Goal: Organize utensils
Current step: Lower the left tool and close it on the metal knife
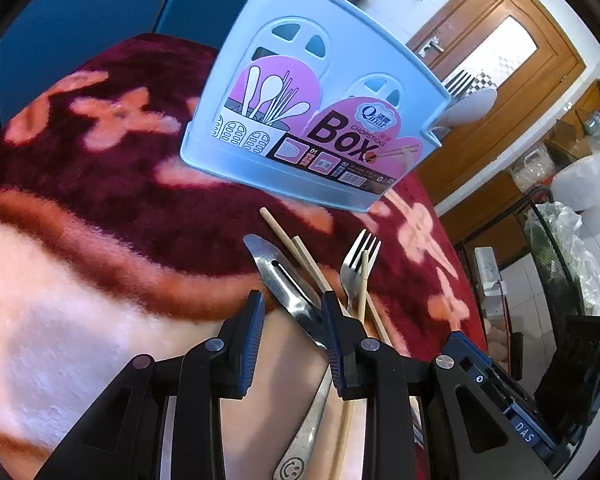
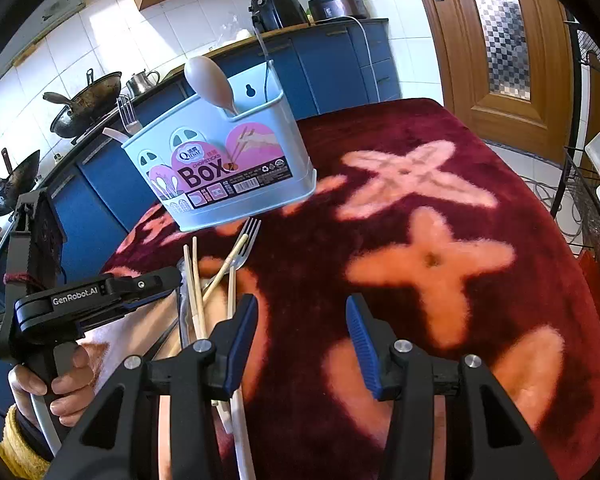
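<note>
1. The table, covered by a plush red blanket [image 2: 440, 208], carries everything. Its right half is bare, giving open room for the right gripper. The far edge falls away just behind the holder.
2. The light-blue chopstick box [image 2: 228, 168] stands upright near the far edge. It already holds a spoon [image 2: 210, 80] and a fork [image 2: 126, 114].
3. The loose utensils lie in a crossed pile just in front of the box: a metal knife [image 1: 278, 276], a fork [image 1: 354, 266] and several wooden chopsticks [image 2: 194, 280].
4. The left gripper [image 1: 294, 320] hovers low over the pile, its jaws partly apart, straddling the knife. The pads do not appear to press on it. A person's hand [image 2: 66, 388] holds its handle.
5. The right gripper [image 2: 300, 328] hangs over bare blanket beside the pile, jaws apart, holding nothing.
6. Risk: the pieces overlap, so closing on the knife may catch a chopstick and drag it along.
7. Risk: the soft pile may let a thin piece sink or slip from the pads.
8. Risk: a hard insertion may push the box toward the far edge.
</note>
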Motion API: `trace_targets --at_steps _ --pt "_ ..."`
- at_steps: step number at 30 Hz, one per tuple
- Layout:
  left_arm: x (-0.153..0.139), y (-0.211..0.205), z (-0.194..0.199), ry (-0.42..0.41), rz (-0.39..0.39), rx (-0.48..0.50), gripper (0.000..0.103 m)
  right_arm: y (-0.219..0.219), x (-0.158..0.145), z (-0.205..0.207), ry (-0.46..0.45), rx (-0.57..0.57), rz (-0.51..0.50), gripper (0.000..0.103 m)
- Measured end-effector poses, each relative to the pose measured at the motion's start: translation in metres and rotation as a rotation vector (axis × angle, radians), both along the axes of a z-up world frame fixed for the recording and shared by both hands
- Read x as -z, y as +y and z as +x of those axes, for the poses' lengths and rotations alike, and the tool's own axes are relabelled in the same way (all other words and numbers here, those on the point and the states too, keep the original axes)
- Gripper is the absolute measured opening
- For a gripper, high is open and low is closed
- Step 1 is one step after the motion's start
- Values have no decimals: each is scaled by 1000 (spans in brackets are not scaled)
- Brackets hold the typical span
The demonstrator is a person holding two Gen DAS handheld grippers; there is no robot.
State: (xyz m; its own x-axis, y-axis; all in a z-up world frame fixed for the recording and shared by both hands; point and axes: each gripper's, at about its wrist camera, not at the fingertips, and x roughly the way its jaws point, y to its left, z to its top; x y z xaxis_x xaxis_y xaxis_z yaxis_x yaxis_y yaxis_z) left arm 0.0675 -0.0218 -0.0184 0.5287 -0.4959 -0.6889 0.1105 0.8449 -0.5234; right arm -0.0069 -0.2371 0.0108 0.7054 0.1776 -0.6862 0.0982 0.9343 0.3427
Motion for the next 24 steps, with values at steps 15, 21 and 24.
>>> trace_targets --at_steps 15,21,24 --pt "9 3 2 37 -177 14 26 -1 1 0 4 -3 6 49" --pt "10 5 -1 28 -222 46 13 -1 0 0 -3 -2 9 49" --pt "6 2 -6 12 -223 78 8 0 -1 0 -4 -4 5 49"
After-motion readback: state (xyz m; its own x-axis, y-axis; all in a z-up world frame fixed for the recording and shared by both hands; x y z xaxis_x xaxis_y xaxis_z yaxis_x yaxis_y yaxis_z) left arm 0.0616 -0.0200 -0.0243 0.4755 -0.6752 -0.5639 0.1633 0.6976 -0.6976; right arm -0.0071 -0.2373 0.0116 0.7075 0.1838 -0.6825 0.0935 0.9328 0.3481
